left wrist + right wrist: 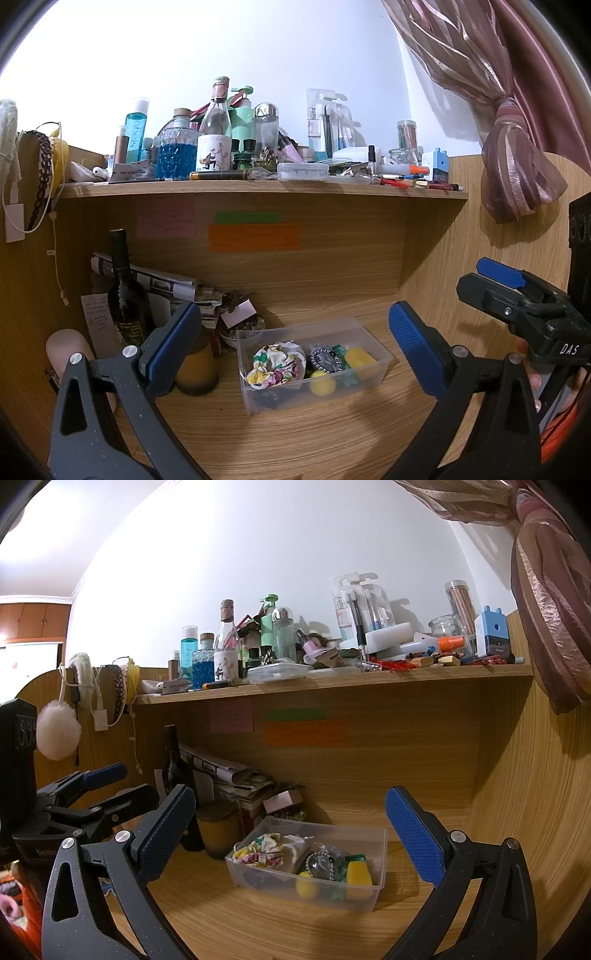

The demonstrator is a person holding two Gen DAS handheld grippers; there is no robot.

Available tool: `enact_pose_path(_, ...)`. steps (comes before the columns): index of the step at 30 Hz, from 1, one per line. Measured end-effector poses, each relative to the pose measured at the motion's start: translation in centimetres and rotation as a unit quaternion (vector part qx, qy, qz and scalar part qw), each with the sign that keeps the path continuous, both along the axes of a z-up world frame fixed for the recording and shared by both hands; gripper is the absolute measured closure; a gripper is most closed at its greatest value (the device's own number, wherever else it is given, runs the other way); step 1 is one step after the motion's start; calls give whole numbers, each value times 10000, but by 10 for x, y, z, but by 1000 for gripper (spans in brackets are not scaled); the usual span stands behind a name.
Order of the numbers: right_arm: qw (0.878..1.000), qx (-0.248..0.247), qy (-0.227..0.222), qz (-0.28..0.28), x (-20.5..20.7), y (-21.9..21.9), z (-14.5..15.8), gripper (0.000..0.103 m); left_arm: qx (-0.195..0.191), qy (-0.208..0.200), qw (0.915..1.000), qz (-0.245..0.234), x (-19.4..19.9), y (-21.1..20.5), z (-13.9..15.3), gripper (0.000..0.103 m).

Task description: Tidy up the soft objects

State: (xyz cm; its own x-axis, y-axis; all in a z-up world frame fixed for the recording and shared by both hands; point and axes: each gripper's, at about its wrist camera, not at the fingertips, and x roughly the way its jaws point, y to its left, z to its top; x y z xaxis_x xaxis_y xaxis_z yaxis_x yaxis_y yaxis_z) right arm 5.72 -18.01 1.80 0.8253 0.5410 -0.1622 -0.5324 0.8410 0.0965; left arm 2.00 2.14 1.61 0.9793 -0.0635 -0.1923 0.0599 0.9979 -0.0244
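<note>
**Both grippers spread wide over the box of soft things**

On the wooden bench (295,435), seen from the left wrist, a clear plastic rectangular box (255,391) sits at centre, just ahead of the left gripper (295,339), whose blue-padded fingers (413,347) stand wide apart with nothing between them. Inside the box, a crumpled floral fabric scrunchie (275,363) fills the 9 o'clock end; a small yellow foam ball (322,384) lies toward 6 o'clock, a yellow foam block (360,359) toward 3 o'clock, and a dark beaded piece (324,360) between them. At 9 o'clock from the box stand a dark glass wine bottle (123,291) and a frosted amber jar (195,369). The right gripper (495,284) enters at 3 o'clock, its fingers parted and bare.

From the right wrist, the same box (236,867) lies at centre, between and beyond the right gripper's (291,823) released fingers (415,838). The scrunchie (260,849) is at its 9 o'clock end, the foam ball (306,885) and foam block (358,876) toward 5 o'clock. The left gripper (122,782) shows at 9 o'clock, parted and holding nothing. A cluttered wooden shelf (332,685) spans 12 o'clock.
</note>
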Motion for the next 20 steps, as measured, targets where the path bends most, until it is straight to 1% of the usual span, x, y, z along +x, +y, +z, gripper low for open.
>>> enact_pose_path(20,9999,-38,123,-29,9,-4,-7,0,-38,89,9999,-137,4,5,-3,0)
